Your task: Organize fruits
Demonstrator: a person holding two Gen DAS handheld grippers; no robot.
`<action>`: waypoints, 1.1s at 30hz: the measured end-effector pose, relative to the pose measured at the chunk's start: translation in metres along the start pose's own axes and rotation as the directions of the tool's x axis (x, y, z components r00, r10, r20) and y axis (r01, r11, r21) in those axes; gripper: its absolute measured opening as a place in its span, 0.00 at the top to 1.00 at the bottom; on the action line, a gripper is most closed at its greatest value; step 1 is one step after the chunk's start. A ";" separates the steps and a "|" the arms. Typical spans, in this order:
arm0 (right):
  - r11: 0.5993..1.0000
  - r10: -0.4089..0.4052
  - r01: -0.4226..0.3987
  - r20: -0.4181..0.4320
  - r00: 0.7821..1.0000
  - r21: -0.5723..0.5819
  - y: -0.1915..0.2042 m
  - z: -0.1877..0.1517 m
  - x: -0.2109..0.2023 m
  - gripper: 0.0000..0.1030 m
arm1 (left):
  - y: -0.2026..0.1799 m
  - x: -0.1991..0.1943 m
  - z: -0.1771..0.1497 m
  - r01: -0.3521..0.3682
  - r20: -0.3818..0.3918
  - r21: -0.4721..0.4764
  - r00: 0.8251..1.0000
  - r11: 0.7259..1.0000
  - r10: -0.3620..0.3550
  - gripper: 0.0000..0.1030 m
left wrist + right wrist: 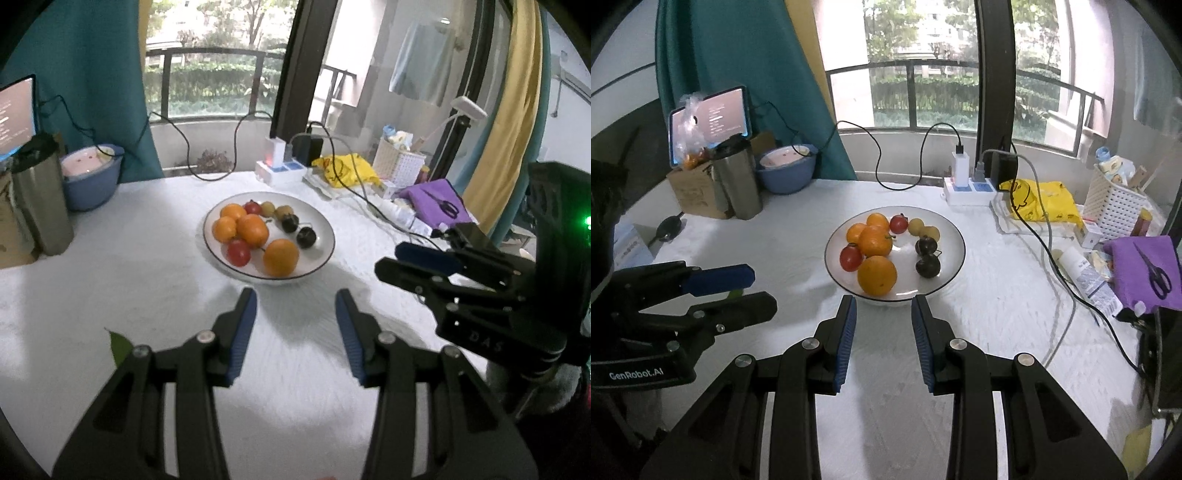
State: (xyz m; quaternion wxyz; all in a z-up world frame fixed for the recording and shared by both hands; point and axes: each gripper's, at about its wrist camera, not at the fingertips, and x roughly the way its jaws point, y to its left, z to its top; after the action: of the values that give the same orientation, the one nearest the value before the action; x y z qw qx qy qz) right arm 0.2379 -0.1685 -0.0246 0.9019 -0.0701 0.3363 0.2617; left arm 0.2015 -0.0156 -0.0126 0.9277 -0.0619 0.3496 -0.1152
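A white plate (325, 232) (955, 243) stands mid-table and holds several oranges (280, 257) (877, 276), two red tomatoes (238, 252) (851, 257), two yellowish small fruits (916, 226) and two dark fruits (306, 236) (928, 265). My left gripper (295, 295) is open and empty, just short of the plate's near rim; it also shows in the right wrist view (761, 291). My right gripper (884, 301) is open and empty at the plate's near edge; it also shows in the left wrist view (388, 258).
A white cloth covers the table (147, 258). Steel cup (738, 177), cardboard box (690, 192) and blue bowl (786, 173) stand far left. Power strip (967, 192), cables (1045, 236), yellow bag (1045, 206), white basket (1115, 206), purple cloth with scissors (1145, 273) lie right. A green leaf (120, 345) lies near left.
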 end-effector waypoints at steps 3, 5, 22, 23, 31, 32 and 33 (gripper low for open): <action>1.000 -0.006 0.007 0.015 1.000 -0.007 0.006 -0.003 -0.013 0.68 | -0.004 -0.014 -0.005 -0.014 0.026 0.009 1.000 1.000 0.014 0.55; 1.000 -0.012 0.012 0.028 1.000 -0.011 0.009 -0.004 -0.022 0.68 | -0.008 -0.024 -0.008 -0.015 0.042 0.024 0.999 1.000 0.014 0.55; 0.995 -0.092 0.096 0.210 0.973 -0.008 0.035 -0.004 -0.114 0.38 | -0.027 -0.117 -0.020 -0.105 0.284 0.005 0.954 0.994 0.099 0.02; 0.994 -0.102 0.106 0.223 0.969 -0.009 0.037 -0.003 -0.120 0.37 | -0.027 -0.123 -0.020 -0.121 0.298 -0.001 0.948 0.993 0.115 0.02; 0.987 -0.153 0.163 0.306 0.940 -0.010 0.050 -0.001 -0.163 0.21 | -0.028 -0.163 -0.022 -0.188 0.401 -0.042 0.896 0.981 0.189 0.02; 0.985 -0.159 0.170 0.316 0.935 -0.008 0.050 0.000 -0.167 0.21 | -0.028 -0.166 -0.022 -0.187 0.407 -0.045 0.894 0.981 0.190 0.02; 0.985 -0.162 0.173 0.323 0.932 -0.006 0.051 0.000 -0.171 0.20 | -0.027 -0.170 -0.022 -0.188 0.412 -0.049 0.891 0.981 0.192 0.02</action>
State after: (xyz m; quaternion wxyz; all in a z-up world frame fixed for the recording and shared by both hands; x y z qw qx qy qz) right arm 0.1023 -0.1979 0.0883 0.9623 -0.0702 0.1731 0.1975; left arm 0.0585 0.0009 0.0840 0.9872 -0.0541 0.1496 -0.0069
